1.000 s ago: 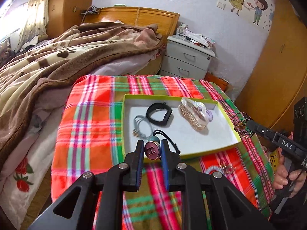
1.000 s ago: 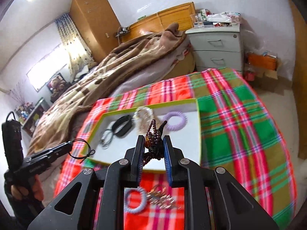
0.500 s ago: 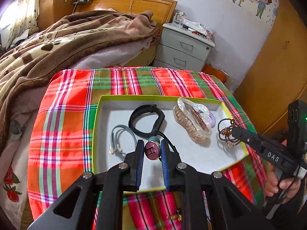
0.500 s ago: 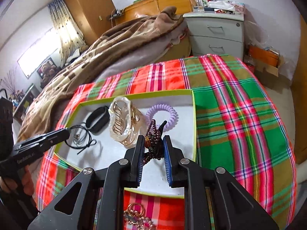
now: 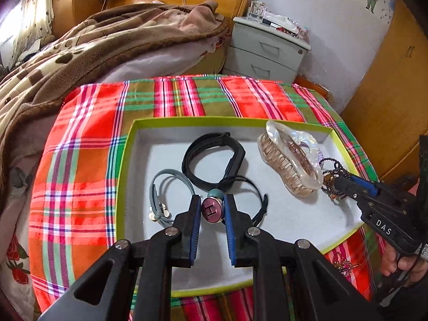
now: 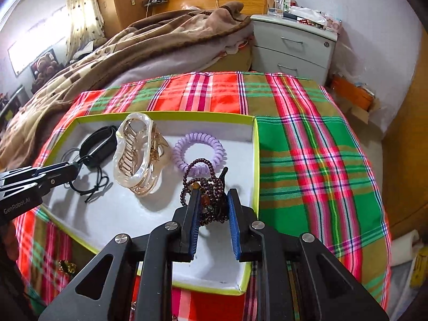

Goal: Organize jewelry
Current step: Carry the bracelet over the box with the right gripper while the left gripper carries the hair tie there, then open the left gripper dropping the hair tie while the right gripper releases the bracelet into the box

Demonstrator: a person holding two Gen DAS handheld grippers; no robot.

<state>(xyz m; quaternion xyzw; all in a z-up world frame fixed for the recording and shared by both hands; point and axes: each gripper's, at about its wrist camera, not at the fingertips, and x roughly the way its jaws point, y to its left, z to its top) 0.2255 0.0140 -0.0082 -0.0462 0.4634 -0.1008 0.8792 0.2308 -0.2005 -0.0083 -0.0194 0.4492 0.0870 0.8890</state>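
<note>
A white tray with a lime-green rim [image 5: 121,187] [image 6: 256,160] lies on the plaid cloth. In it are a black band [image 5: 214,160], a grey cord bracelet [image 5: 165,195], a clear hair claw [image 5: 291,165] [image 6: 139,155] and a purple coil tie [image 6: 198,151]. My left gripper [image 5: 212,210] is shut on a pink round charm marked H, whose black cord [image 5: 256,195] trails onto the tray floor. It also shows as the left gripper [image 6: 75,167] at the tray's left side. My right gripper [image 6: 212,204] is shut on a dark bead bracelet [image 6: 203,182], low over the tray's right part, beside the coil tie.
A few gold trinkets [image 5: 345,263] [image 6: 67,266] lie on the red and green plaid cloth [image 6: 307,160] in front of the tray. A bed with a brown blanket [image 5: 93,53] stands behind, with a grey nightstand [image 5: 267,50] to its right and a wooden wardrobe [image 5: 388,93] at far right.
Both grippers have come forward and down, from the tray's near edge to low over its inside. Each keeps its hold: the charm tie on the left, the beads on the right.
</note>
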